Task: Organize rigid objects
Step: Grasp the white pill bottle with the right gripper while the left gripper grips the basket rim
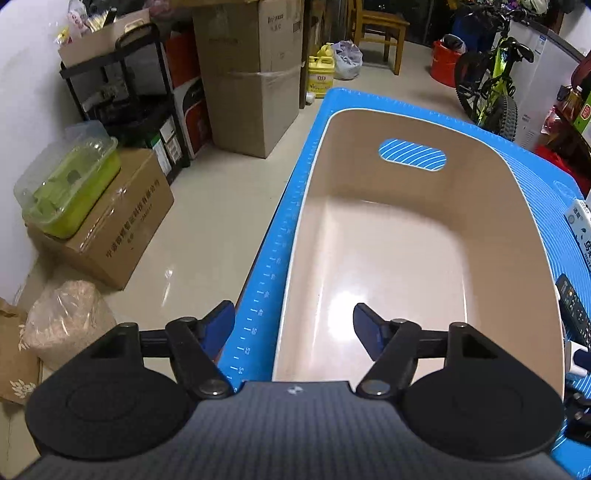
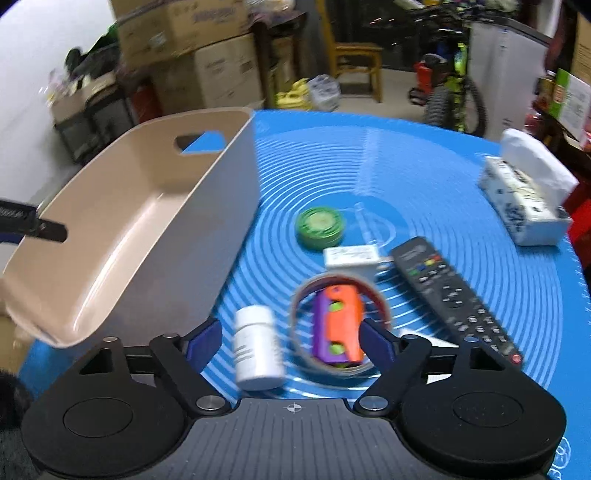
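Fingers (image 1: pixel 236 325) released on both; only the right view shows bottle (image 2: pixel 258 350) and remote (image 2: pixel 454 295).

— You're standing in a home's storage room, by the look of it. See the stacked brown cardboard boxes (image 1: pixel 251 74) against the white wall?

— You also have a black metal shelf rack (image 1: pixel 122 92) crammed with cartons, and a lime-green plastic container with a clear lid (image 1: pixel 70 181) sitting on another box.

— Look further back: a wooden chair (image 1: pixel 380 29), a yellow plastic jug (image 1: pixel 321 75) on the glossy tiled floor (image 1: pixel 184 251), a green-framed bicycle (image 1: pixel 495 85).

— And your blue ruled mat (image 2: pixel 424 177) carries a tissue pack (image 2: pixel 524 195) and a black TV remote (image 2: pixel 454 295). Household clutter, all of it.
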